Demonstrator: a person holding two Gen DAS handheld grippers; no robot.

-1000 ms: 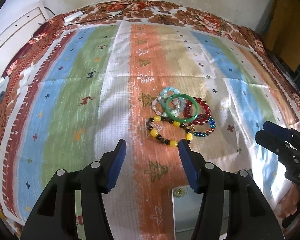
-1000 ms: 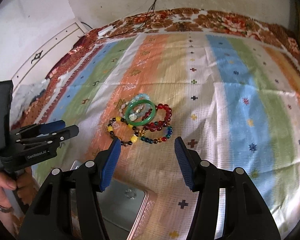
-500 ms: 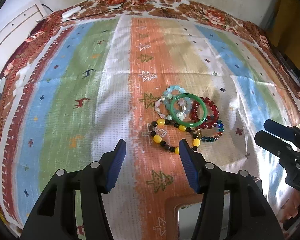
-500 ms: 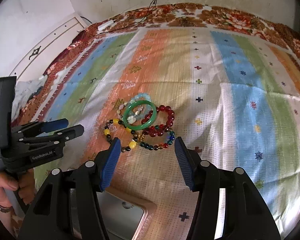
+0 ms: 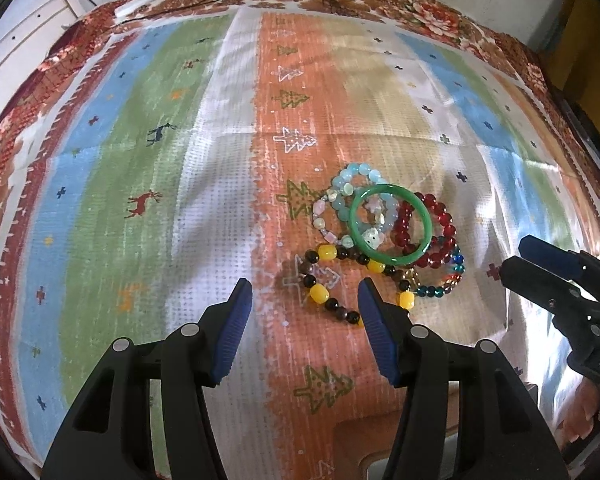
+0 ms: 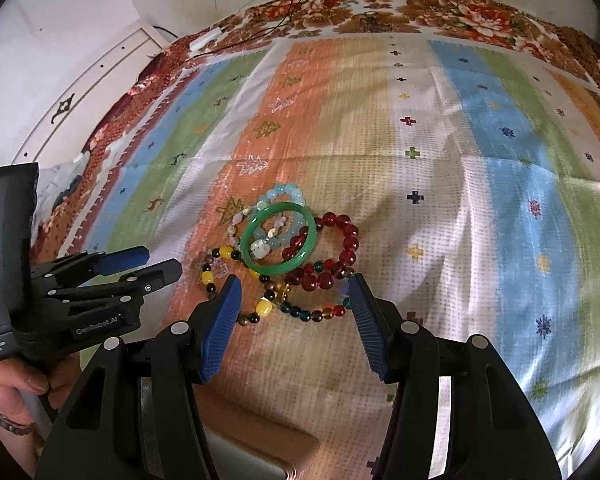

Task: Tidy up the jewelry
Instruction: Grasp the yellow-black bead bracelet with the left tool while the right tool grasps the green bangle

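tan box (image 6: pixel 260 446) cut off by bottom edge behind fingers, yellow-and-black bracelet (image 5: pixel 328 280) partly hidden by left finger

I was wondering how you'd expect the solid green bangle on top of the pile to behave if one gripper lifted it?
The green bangle looks like one smooth, glossy ring, so it probably stays stiff but may slip between flat pads. It lies across the pale blue bead bracelet and dark red bead bracelet, so lifting it could drag those along. Dropped on edge, it might roll.
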